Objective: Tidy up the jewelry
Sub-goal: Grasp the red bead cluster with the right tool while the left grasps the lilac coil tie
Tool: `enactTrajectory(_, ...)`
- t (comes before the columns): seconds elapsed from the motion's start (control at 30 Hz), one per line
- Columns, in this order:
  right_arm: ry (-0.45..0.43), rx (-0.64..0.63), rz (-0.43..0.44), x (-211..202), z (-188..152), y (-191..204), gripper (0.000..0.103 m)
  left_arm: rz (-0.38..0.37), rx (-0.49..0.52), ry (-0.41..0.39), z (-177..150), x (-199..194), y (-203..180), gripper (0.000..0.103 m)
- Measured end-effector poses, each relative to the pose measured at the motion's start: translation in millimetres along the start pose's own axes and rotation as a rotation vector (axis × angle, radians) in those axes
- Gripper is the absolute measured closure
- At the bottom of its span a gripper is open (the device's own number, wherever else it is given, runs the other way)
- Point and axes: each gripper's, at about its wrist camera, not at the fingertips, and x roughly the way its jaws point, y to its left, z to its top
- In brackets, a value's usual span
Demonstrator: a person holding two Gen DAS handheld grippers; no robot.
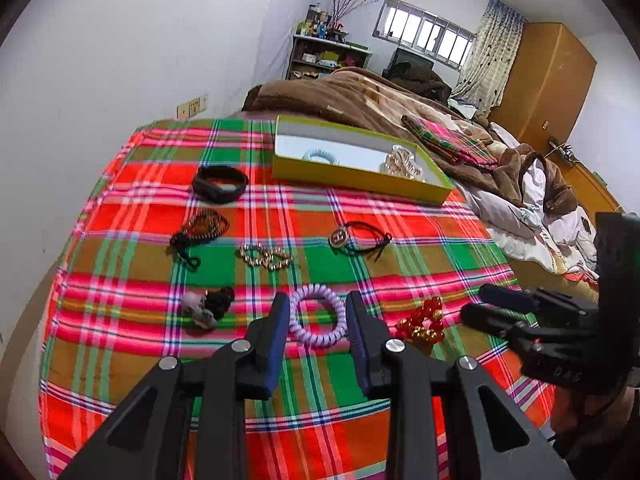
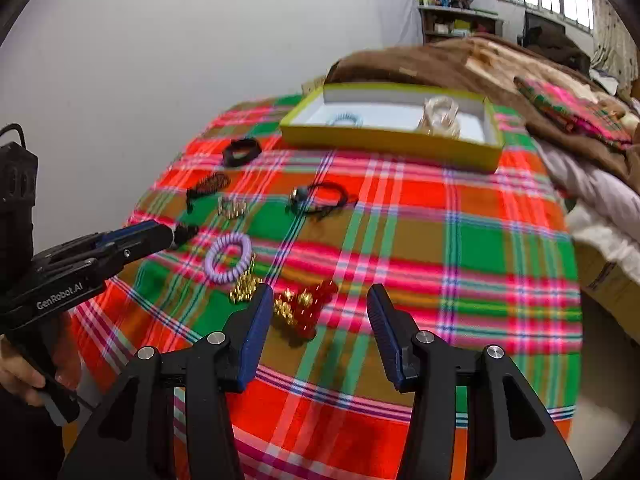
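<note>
Hovering open-jawed over a plaid cloth (image 1: 400, 216), the left gripper (image 1: 318, 312) frames a lilac coil hair tie (image 1: 316, 316) while the right gripper (image 2: 320, 304), also open, hangs above a red bead bracelet (image 2: 308, 306).

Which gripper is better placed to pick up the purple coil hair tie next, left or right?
Left. In its own view, the left gripper has open jaws flanking the purple coil hair tie. The right gripper is lined up on the red and gold bead bracelet instead.
</note>
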Motion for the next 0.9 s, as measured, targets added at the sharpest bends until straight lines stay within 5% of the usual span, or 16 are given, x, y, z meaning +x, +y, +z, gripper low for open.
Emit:
enactTrajectory(0.4, 0.063, 0.038, 0.031, 31, -3, -4, 0.053, -0.009, -0.031, 0.061, -6, 26, 9, 0.069)
enactTrajectory(0.53, 0.082, 0.038, 0.029, 41, -1, -2, 0.074, -0.007, -0.027, 0.083, -4, 38, 9, 0.069)
enactTrajectory(0.9, 0.053, 0.039, 0.021, 36, 1, -9, 0.083, -0.011, -0.023, 0.116, -6, 57, 8, 0.069)
